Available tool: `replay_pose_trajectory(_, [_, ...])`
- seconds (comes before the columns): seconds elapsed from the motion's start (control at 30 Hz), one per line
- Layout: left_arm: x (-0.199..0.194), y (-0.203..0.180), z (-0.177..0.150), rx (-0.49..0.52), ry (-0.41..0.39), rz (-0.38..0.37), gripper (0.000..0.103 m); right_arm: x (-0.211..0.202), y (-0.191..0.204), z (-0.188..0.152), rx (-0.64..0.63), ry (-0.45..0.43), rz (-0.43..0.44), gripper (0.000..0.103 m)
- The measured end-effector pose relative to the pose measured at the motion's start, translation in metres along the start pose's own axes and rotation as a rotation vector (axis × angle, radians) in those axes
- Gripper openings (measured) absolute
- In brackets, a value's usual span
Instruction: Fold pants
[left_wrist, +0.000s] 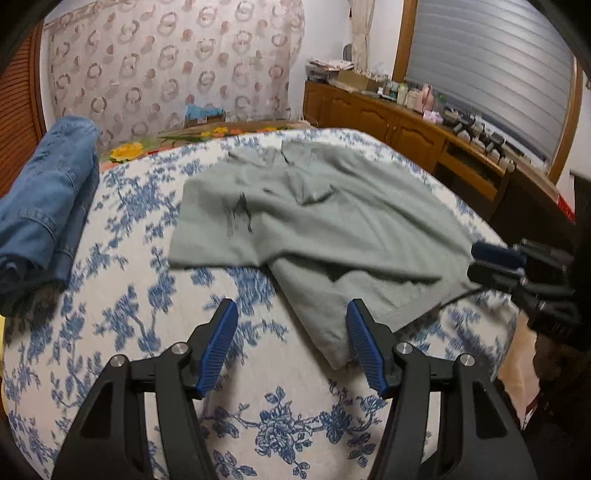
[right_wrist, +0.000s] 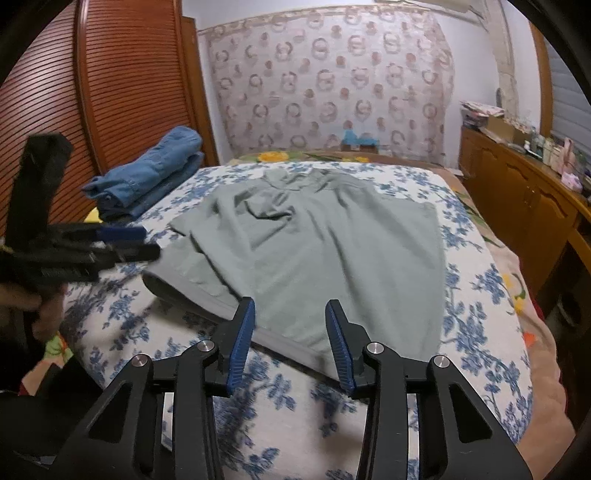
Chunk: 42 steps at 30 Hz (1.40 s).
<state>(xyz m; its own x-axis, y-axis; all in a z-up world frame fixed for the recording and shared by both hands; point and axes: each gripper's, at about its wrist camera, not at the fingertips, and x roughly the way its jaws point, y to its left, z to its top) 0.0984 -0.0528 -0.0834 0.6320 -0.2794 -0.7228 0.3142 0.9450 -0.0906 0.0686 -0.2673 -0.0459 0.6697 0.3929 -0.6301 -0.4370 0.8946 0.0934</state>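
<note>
Grey-green pants (left_wrist: 332, 229) (right_wrist: 314, 251) lie spread and a little rumpled on a bed with a blue floral cover (left_wrist: 129, 332) (right_wrist: 480, 295). In the left wrist view my left gripper (left_wrist: 291, 310) is open just above the cover. A near corner of the cloth lies against its right pad (left_wrist: 364, 343). In the right wrist view my right gripper (right_wrist: 291, 304) hangs over the near hem, jaws apart, with the hem between the pads and not pinched. Each gripper also shows in the other's view, the right gripper (left_wrist: 495, 258) at the cloth's edge and the left gripper (right_wrist: 147, 243) beside it.
Folded blue jeans (left_wrist: 44, 206) (right_wrist: 147, 177) sit at the bed's far left. A wooden sideboard (left_wrist: 406, 129) (right_wrist: 517, 192) crowded with small items runs along the right. A louvred wooden door (right_wrist: 122, 92) stands on the left. A patterned sheet (right_wrist: 332, 81) covers the far wall.
</note>
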Motion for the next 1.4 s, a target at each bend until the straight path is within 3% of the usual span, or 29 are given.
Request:
replay_pose_trajectory(0.2, [0.009, 0.003, -0.009, -0.022, 0.034, -0.002, 0.061, 0.018, 0.010, 0.003, -0.035, 0.043, 0.043, 0.031])
replay_pose_trajectory(0.47, [0.007, 0.002, -0.011, -0.029, 0.009, -0.001, 0.061, 0.040, 0.015, 0.002, -0.037, 0.102, 0.083, 0.029])
replay_pose_trajectory(0.67, [0.005, 0.003, -0.010, -0.054, 0.007, 0.002, 0.062, 0.046, 0.021, 0.004, -0.068, 0.116, 0.094, 0.009])
replay_pose_trajectory(0.8, [-0.002, 0.001, -0.009, -0.059, -0.016, -0.015, 0.062, 0.042, 0.021, 0.009, -0.080, 0.080, 0.081, 0.002])
replay_pose_trajectory(1.2, [-0.023, -0.011, -0.001, -0.037, -0.074, -0.013, 0.062, -0.008, 0.011, 0.036, -0.100, -0.103, -0.001, 0.001])
replay_pose_trajectory(1.4, [-0.028, -0.016, 0.002, -0.021, -0.123, -0.004, 0.062, -0.023, 0.000, 0.040, -0.094, -0.130, -0.028, 0.001])
